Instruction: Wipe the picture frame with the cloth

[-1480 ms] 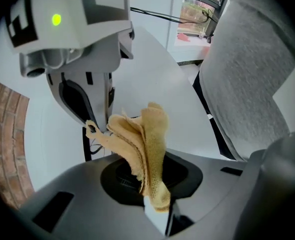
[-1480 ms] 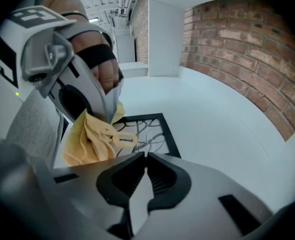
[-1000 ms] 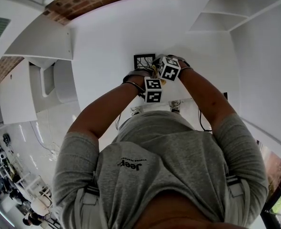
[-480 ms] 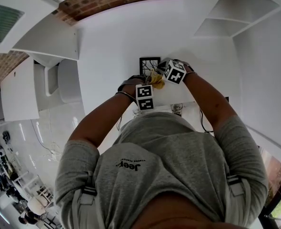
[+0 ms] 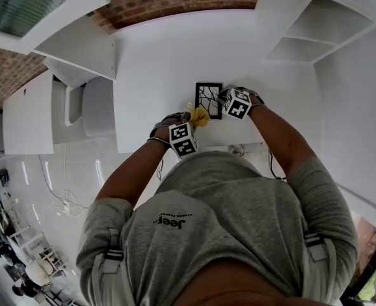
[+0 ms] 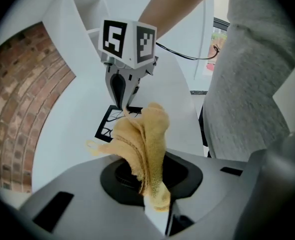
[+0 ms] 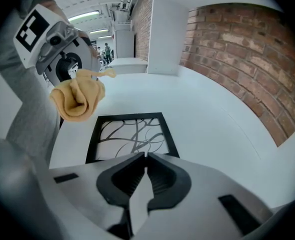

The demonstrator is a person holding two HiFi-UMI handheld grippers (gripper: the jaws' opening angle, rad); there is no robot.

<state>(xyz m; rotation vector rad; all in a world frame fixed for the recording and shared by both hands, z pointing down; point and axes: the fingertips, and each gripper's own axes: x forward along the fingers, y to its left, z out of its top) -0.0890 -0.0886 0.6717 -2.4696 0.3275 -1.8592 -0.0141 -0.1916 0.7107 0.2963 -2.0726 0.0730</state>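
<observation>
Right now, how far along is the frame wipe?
Done: the cloth is clamped in the left gripper. In hand: the cloth is held up beside the picture frame, not touching it, and the shut right gripper sits at the frame's near edge. Left: the wiping strokes across the frame; no contact yet.

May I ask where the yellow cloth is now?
Head view, centre: the cloth is pinched in the left tongs, just left of the picture frame.

Bright, even light; fisheye-bent edges; soft shadows.
</observation>
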